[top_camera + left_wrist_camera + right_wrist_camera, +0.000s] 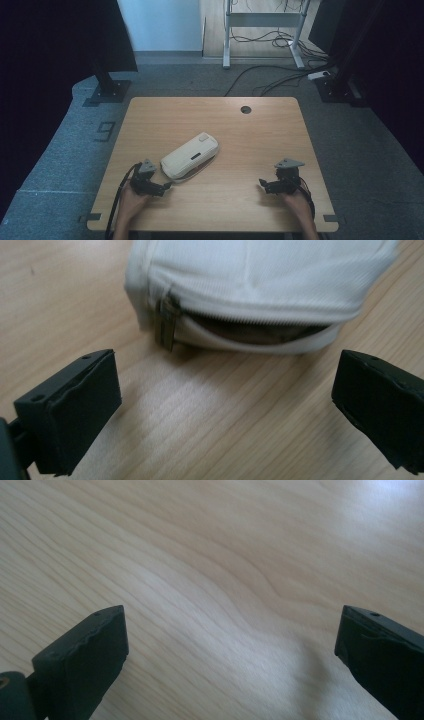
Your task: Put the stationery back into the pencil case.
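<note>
While both grippers hang low over the table (260, 130) with jaws spread wide and nothing between them, the left gripper (167, 186) sits just beside the near end of the white pouch (190, 155), and the right gripper (261, 184) is well apart at the lower right of the high view. The pouch lies left of the frame's centre, its long axis running from lower left to upper right. In the left gripper view its zipper pull (165, 322) hangs at the upper left, directly ahead of the jaws, with the zip partly open along the seam. The fabric is soft, ribbed and cream.
</note>
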